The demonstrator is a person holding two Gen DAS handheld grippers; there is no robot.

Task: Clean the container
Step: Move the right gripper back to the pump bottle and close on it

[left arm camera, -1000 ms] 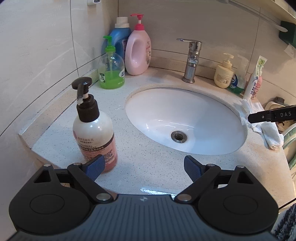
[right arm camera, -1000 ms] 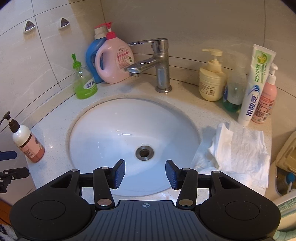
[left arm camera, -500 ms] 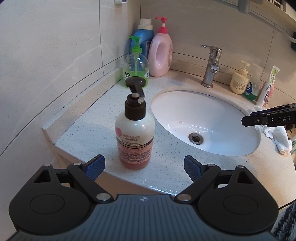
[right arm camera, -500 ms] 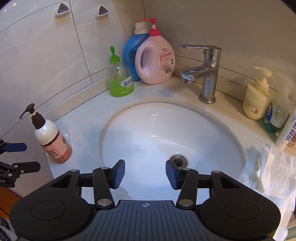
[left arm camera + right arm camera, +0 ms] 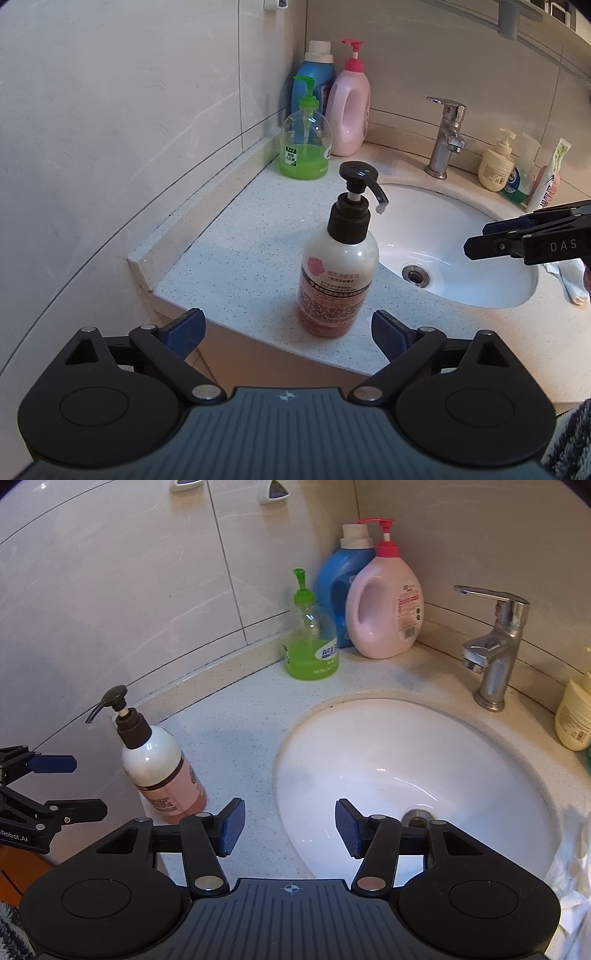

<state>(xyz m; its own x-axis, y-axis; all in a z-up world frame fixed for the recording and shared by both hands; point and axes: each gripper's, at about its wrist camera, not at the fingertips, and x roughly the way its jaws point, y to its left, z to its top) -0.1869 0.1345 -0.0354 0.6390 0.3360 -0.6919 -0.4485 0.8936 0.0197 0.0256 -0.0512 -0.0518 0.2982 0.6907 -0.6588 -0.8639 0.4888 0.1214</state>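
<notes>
change: over the last second our left tongs (image 5: 288,330) swung off the basin and lined up on the pump bottle (image 5: 338,273), which now sits between the pads and looms larger; right tongs (image 5: 290,829) slid from the tissue side toward the bottle side of the sink (image 5: 406,775)
meaning: we judge the pump bottle is the container to clean and both tools are converging on it, the left for a grab
left tongs: spread wide, holding nothing, pads just short of the bottle
right tongs: spread, holding nothing, hovering over the near rim of the sink
container: upright on the desk (image 5: 251,236) at its front left corner, just beside the sink, nozzle toward the basin
tissue: crumpled white paper (image 5: 576,867) at the right edge, cut off by the frame
hidden: bottle's back side and base contact; whether it is dirty or wet we cannot tell
hard to read: label text too small; desk's right-hand bottles cropped in the right view
</notes>
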